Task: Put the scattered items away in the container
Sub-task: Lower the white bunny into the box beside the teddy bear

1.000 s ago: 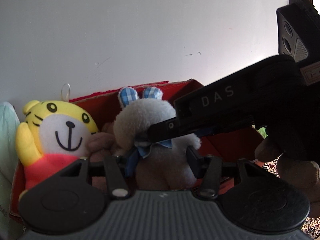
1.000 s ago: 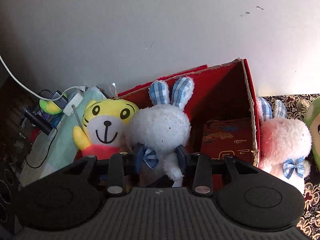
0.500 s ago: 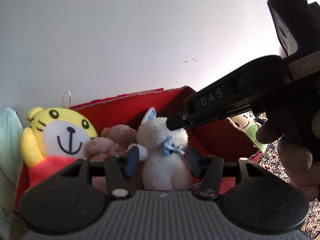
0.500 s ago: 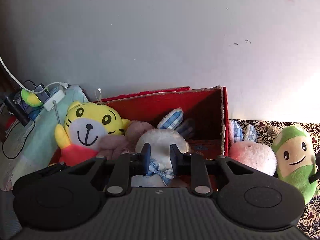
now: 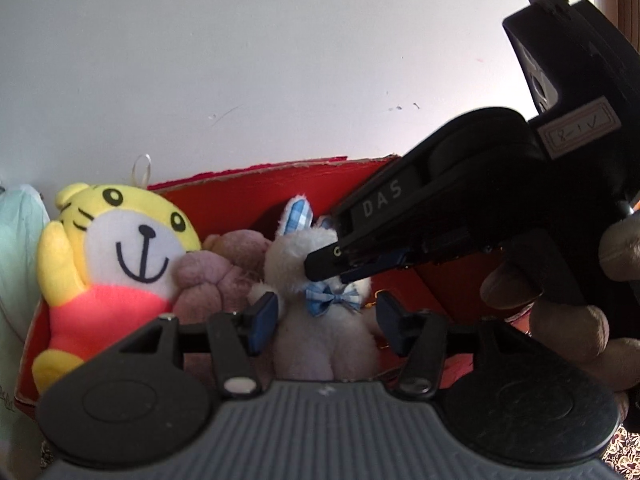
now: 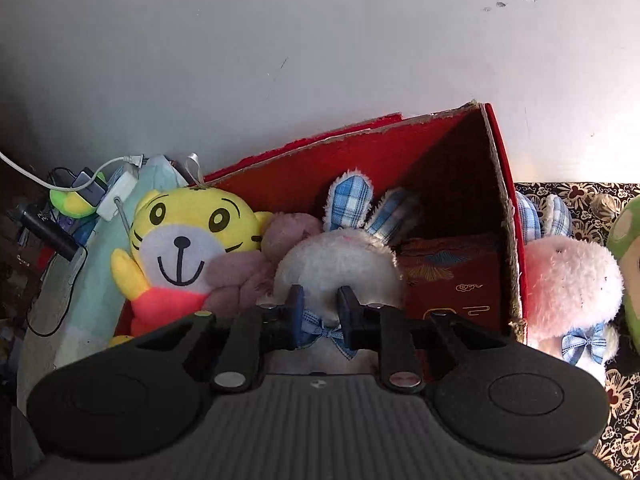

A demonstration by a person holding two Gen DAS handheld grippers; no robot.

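A white bunny [image 5: 324, 332] [image 6: 340, 264] with blue plaid ears and a blue bow sits in the red cardboard box [image 5: 240, 184] [image 6: 496, 184], beside a yellow tiger plush [image 5: 132, 248] [image 6: 192, 232] and a brownish-pink plush [image 5: 216, 276]. My right gripper [image 6: 322, 308] [image 5: 332, 268] reaches in from the right. Its narrow jaws pinch the fur under the bunny's face and are opening slightly. My left gripper [image 5: 326, 320] stands open astride the bunny's body, its pads not pressing.
Outside the box's right wall a second bunny [image 6: 568, 280] and a green plush [image 6: 630, 264] rest on a patterned cloth [image 6: 580, 196]. Cables and chargers [image 6: 88, 192] and a mint cloth [image 6: 100, 280] lie at the left. A white wall stands close behind.
The bunny has gone from up between the fingers down into the box beside the tiger. My right jaws have narrowed and now sit at its face. The left jaws widened a little.
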